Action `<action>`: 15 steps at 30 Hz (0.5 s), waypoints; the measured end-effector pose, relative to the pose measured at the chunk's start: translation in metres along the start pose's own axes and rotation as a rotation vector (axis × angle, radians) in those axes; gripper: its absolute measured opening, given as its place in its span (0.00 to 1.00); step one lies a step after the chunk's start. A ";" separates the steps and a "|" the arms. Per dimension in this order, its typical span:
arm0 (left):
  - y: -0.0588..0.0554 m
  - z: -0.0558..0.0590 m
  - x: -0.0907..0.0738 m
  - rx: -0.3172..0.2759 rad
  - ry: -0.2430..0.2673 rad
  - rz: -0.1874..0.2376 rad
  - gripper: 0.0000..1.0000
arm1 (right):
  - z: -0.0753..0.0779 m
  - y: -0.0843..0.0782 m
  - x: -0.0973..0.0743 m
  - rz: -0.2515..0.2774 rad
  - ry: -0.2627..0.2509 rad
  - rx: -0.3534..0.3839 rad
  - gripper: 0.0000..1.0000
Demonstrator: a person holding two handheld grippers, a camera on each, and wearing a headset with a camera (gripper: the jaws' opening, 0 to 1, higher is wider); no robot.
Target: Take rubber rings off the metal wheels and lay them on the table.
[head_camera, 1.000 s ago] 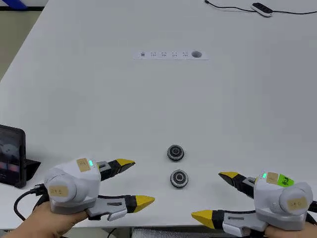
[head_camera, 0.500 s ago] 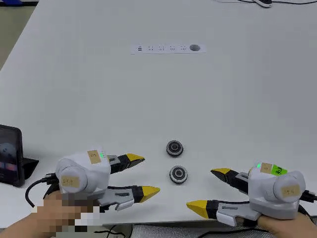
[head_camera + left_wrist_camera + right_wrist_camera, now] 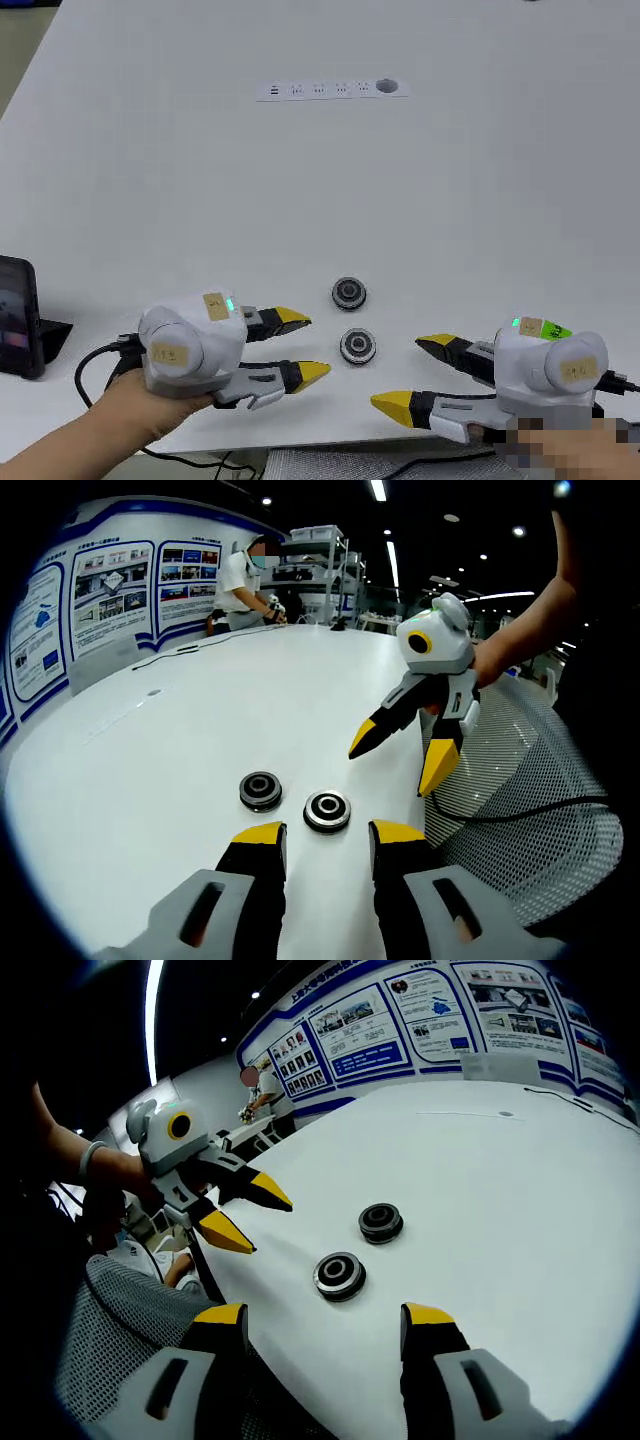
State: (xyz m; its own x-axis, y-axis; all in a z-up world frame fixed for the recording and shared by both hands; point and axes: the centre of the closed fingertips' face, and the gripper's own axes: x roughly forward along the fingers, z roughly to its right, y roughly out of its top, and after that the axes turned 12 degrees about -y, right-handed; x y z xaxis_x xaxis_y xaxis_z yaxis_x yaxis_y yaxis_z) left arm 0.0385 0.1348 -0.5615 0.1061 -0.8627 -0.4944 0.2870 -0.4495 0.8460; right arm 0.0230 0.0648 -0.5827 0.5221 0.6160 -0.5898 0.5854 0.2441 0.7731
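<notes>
Two small metal wheels with dark rubber rings lie flat on the white table: the nearer wheel [image 3: 357, 346] [image 3: 327, 810] [image 3: 339, 1275] and the farther wheel [image 3: 348, 293] [image 3: 260, 790] [image 3: 381, 1222]. My left gripper [image 3: 303, 346] [image 3: 320, 832] is open, its yellow tips just left of the nearer wheel. On the other side, the right gripper [image 3: 412, 372] [image 3: 325, 1312] also stands open, to the right of that wheel. Nothing is between either pair of jaws. Each gripper shows in the other's view: the right gripper [image 3: 397, 760] and the left gripper [image 3: 247, 1213].
A white power strip [image 3: 330, 89] lies flat in the table farther back. A dark phone on a stand [image 3: 18, 316] sits at the left edge. The table's front edge runs just under both grippers. A mesh chair [image 3: 520, 800] is beyond it.
Both grippers have moved inward toward the nearer wheel, the left to the right and the right to the left. The wheels stay put; the head camera tilted.
</notes>
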 end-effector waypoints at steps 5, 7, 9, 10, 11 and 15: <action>-0.002 -0.002 0.005 0.003 0.004 -0.022 0.33 | -0.001 0.000 0.001 -0.005 0.003 0.021 0.60; -0.002 -0.002 0.007 0.005 0.000 -0.025 0.32 | -0.001 -0.001 0.002 -0.006 0.006 0.028 0.58; -0.002 -0.002 0.009 0.007 -0.002 -0.029 0.30 | -0.002 -0.001 0.003 -0.008 0.008 0.037 0.57; -0.002 -0.003 0.010 0.008 -0.002 -0.033 0.29 | -0.001 -0.001 0.004 -0.010 0.006 0.038 0.56; -0.001 -0.003 0.011 0.009 -0.004 -0.032 0.28 | -0.001 -0.001 0.005 -0.010 0.004 0.040 0.56; -0.002 -0.005 0.016 0.014 -0.007 -0.048 0.27 | -0.001 -0.001 0.006 -0.010 0.005 0.056 0.55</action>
State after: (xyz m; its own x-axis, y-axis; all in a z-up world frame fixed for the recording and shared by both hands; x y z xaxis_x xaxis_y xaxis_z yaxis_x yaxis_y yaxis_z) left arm 0.0440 0.1230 -0.5716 0.0862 -0.8417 -0.5331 0.2780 -0.4935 0.8241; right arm 0.0252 0.0697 -0.5866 0.5130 0.6178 -0.5960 0.6246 0.2075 0.7528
